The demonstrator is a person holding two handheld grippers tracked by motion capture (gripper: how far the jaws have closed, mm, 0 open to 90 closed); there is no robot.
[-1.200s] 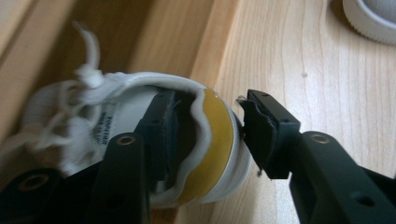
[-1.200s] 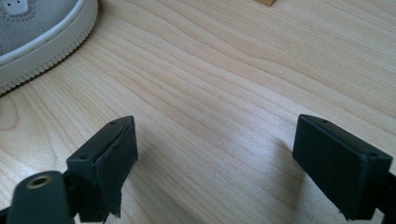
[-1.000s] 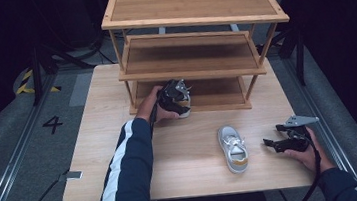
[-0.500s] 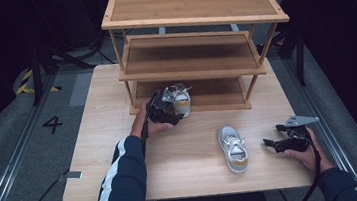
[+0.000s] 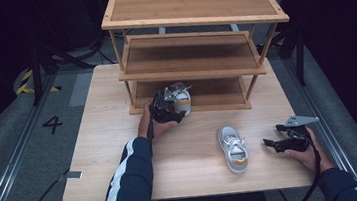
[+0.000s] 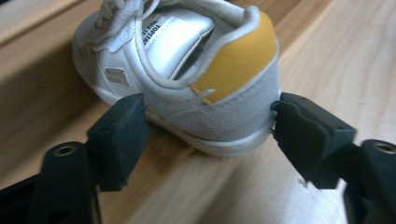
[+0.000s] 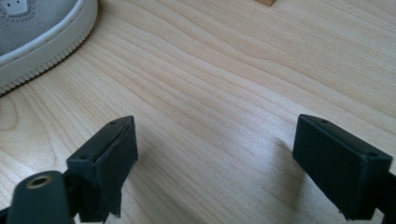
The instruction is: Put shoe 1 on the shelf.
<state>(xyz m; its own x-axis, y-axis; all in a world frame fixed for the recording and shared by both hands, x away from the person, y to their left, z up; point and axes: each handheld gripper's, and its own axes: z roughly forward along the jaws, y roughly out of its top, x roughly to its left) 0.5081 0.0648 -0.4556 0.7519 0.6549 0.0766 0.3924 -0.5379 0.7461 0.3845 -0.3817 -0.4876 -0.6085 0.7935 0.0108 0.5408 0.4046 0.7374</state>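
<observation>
The left gripper (image 5: 171, 107) is setting a small white shoe (image 5: 181, 100) at the front edge of the lowest shelf (image 5: 216, 92) of the wooden rack (image 5: 192, 8). A second ago the shoe was hanging in the air in front of that shelf; now it is sitting lower, its sole resting on the wood in the left gripper view. The jaws have just been opening, and they are now standing either side of the heel (image 6: 233, 60), close against it; whether the pads are pressing at all is hard to tell, though the grip is looking released. That is suggesting the placing step is about done and the gripper is getting free to back away.

The shoe's long axis is running from the gripper into the rack, toe pointing inward under the shelves and the yellow heel tab facing the person.

The second shoe (image 5: 233, 147) is lying on the worktop (image 5: 111, 153), toe toward the rack, heel toward the person. The right gripper (image 5: 276, 143) is waiting just beside it, jaws wide open and holding nothing.
</observation>
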